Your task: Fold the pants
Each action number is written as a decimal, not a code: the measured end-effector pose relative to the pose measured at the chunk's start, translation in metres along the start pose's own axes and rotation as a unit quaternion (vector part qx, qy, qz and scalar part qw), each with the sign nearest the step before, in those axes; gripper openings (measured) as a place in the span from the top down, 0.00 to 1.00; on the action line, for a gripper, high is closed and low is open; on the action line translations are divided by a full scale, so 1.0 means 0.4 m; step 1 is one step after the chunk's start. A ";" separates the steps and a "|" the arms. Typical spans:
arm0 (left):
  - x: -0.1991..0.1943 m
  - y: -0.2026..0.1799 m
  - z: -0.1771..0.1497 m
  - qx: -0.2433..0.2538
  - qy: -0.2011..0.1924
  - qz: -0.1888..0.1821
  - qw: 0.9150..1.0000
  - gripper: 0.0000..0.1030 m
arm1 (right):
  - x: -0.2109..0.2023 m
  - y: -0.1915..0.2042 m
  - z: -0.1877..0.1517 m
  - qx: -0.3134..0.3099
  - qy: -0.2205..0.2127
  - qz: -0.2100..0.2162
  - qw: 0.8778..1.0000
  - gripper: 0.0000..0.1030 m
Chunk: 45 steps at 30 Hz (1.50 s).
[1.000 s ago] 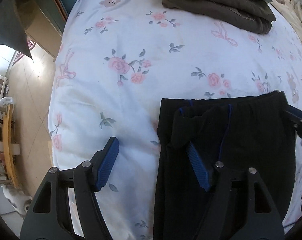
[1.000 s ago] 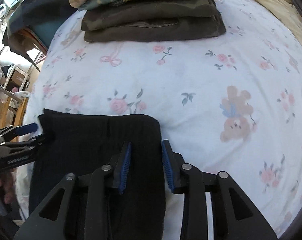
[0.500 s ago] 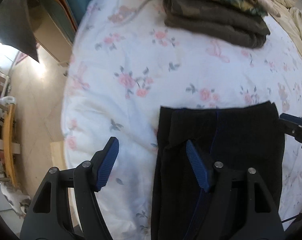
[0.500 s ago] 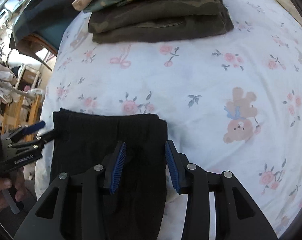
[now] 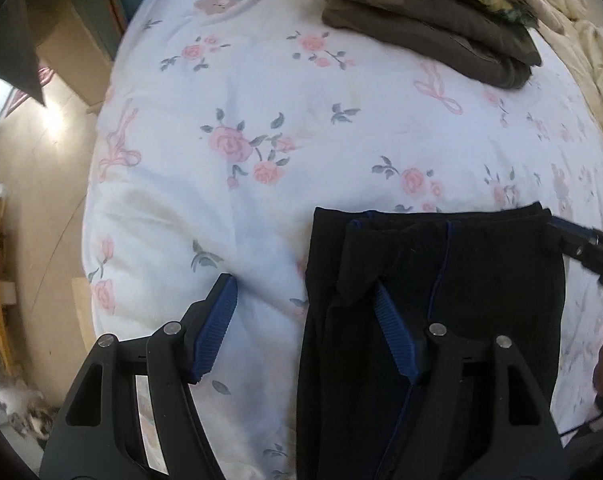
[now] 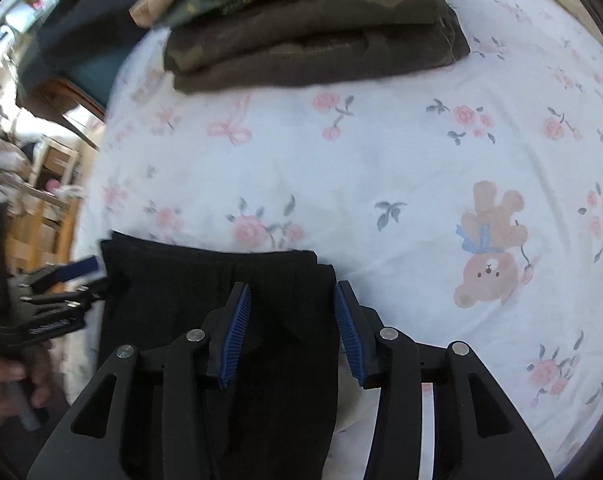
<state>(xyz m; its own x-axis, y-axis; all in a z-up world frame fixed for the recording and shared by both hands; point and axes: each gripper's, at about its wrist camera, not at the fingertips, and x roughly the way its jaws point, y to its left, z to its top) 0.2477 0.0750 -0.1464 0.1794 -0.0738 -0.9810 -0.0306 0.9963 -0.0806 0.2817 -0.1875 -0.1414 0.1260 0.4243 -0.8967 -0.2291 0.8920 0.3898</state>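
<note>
The left gripper (image 5: 305, 324) hangs wide open over the left edge of the black pants (image 5: 481, 280), lower centre of frame on the floral sheet (image 5: 261, 92). The right gripper (image 6: 291, 332) is spreading its jaws astride the pants' right edge, gripping nothing. Only the right view shows the printed bear (image 6: 489, 248) at right; both show stacked camouflage clothes (image 6: 313, 40) along the top.

Black claws (image 5: 305, 332) (image 6: 291, 330) w/ ribbed blue pads (image 5: 393, 340), silver screws.
</note>
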 end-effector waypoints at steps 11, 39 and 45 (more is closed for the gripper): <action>-0.016 0.013 0.037 0.046 0.005 -0.031 0.998 0.36 | 0.019 -0.069 -0.003 0.040 0.013 0.096 0.994 0.51; 0.016 -0.009 0.086 0.050 0.000 -0.127 0.991 0.81 | 0.022 -0.044 -0.003 -0.014 0.001 0.076 0.997 0.72; -0.001 -0.013 0.090 0.055 -0.008 -0.121 0.991 0.84 | 0.005 -0.024 -0.003 -0.029 -0.008 0.065 0.997 0.74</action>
<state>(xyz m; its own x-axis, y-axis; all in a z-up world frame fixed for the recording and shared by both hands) 0.2833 0.0714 -0.1392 0.1847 -0.3104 -0.9325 0.1222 0.9487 -0.2916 0.2828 -0.1955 -0.1472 0.1064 0.5391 -0.8355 -0.3001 0.8185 0.4900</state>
